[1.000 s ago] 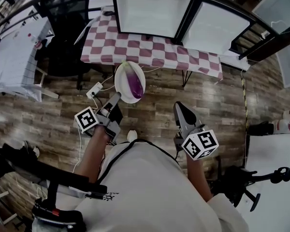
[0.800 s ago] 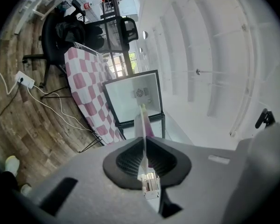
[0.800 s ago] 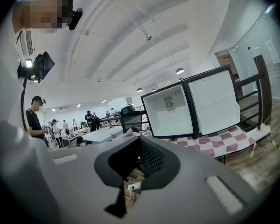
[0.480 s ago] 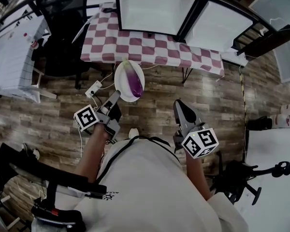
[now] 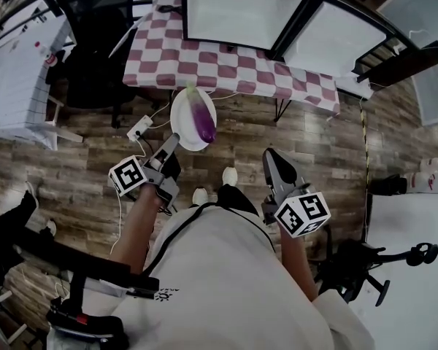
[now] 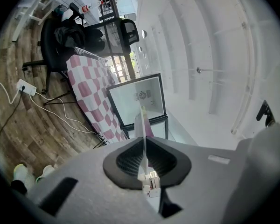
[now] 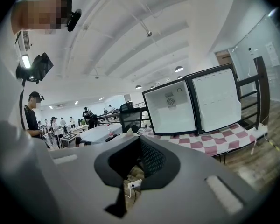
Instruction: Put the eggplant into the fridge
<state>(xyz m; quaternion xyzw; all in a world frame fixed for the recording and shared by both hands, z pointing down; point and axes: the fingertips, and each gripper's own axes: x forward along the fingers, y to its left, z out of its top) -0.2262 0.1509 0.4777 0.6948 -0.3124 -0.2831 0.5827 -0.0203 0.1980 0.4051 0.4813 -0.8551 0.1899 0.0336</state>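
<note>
- Open white fridge (image 5: 237,9) on table with red-white check cloth (image 5: 204,60), door (image 5: 328,46) swung to right.
- White plate (image 5: 181,119) held over wood floor (image 5: 328,144), just before table edge; purple eggplant (image 5: 201,119) lies on it.
- Left gripper (image 5: 171,141): fingers clamped on plate rim.
- Right gripper (image 5: 271,159): fingers together, nothing between, well apart from plate.
- Cube (image 5: 302,214) on each gripper bears black-white square markers.
</note>
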